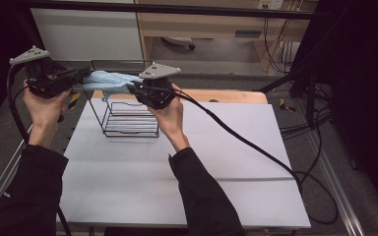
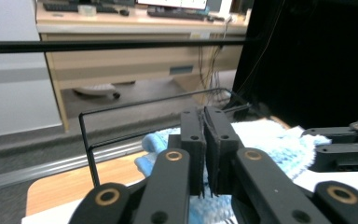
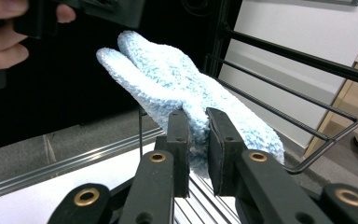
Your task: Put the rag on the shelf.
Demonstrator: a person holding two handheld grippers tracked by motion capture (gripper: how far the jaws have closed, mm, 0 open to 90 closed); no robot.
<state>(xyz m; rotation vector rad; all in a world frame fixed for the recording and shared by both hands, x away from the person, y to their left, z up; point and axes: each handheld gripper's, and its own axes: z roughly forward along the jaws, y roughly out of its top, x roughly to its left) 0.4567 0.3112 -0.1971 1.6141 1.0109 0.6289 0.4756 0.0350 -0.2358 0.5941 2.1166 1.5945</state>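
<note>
Both tongs, left (image 1: pixel 81 76) and right (image 1: pixel 134 88), clamp the blue sock (image 1: pixel 109 81), stretched end to end above the wire basket (image 1: pixel 128 132) near the table's far-left corner.

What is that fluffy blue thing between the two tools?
A blue cloth, stretched between the left tool and right tool above the wire basket. The high view shows it best.
</note>
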